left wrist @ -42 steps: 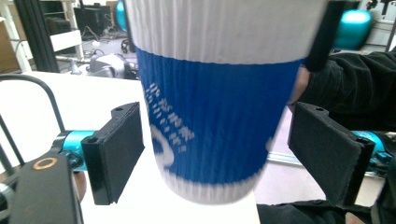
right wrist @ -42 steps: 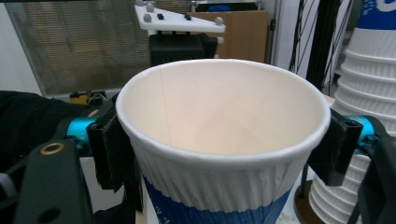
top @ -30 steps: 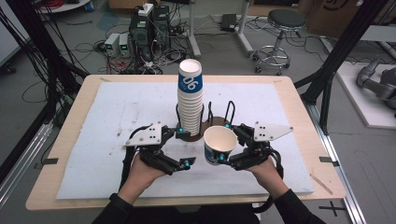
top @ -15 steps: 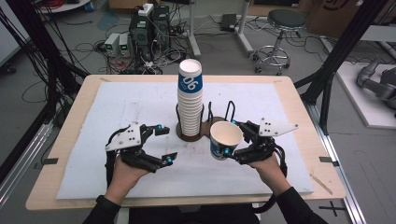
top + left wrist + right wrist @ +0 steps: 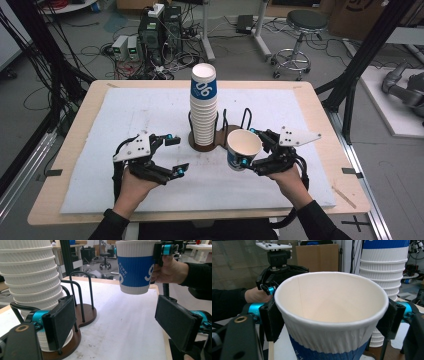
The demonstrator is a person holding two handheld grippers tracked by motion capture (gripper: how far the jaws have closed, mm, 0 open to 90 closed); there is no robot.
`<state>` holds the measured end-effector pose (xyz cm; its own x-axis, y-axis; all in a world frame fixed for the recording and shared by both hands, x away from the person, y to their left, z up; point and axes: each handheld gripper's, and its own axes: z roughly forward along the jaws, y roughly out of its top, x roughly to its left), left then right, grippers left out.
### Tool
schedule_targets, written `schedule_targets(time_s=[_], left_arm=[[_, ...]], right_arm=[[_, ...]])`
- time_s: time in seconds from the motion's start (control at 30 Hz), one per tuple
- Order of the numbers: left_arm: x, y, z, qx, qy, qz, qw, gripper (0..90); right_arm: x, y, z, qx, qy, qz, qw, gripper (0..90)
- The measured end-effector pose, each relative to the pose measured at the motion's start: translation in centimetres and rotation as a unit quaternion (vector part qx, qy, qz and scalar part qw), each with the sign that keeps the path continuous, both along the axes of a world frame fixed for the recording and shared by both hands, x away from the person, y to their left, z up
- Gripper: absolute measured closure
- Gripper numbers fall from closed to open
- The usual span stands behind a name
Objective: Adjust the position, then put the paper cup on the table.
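Left tool (image 5: 172, 155) pulled back leftward, jaws apart, empty; right tool (image 5: 253, 146) grasping paper cup (image 5: 243, 148), shifted right.

The worktop (image 5: 325, 125) was a light wooden board, covered almost edge to edge by a white mat (image 5: 140, 115). A dark brown round base with black wire hoops (image 5: 240, 122) stood on the mat, ahead of and between both sets of fingers, and carried a stack of paper cups (image 5: 204, 115).

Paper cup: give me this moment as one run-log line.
right hand-held gripper: shut on paper cup, held off table | left hand-held gripper: open, empty | cup stack: in holder
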<state>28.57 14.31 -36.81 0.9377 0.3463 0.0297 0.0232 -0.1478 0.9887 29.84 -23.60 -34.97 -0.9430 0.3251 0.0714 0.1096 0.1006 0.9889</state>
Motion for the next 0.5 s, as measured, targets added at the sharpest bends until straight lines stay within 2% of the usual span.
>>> schedule_targets(time_s=[0.33,0.4,0.5], left_arm=[[0.0,-0.14,-0.05,0.003,0.001,-0.002,1.0,17.0],[0.11,-0.07,-0.17,0.0,0.004,0.0,1.0,17.0],[0.02,0.13,-0.25,0.004,0.0,0.01,0.9999,17.0]], right_arm=[[-0.28,0.17,0.1,-0.001,-0.005,0.0,1.0,22.1],[-0.29,0.22,0.18,-0.001,-0.008,0.002,1.0,22.1],[-0.32,0.19,0.23,-0.002,-0.007,0.0,1.0,22.1]])
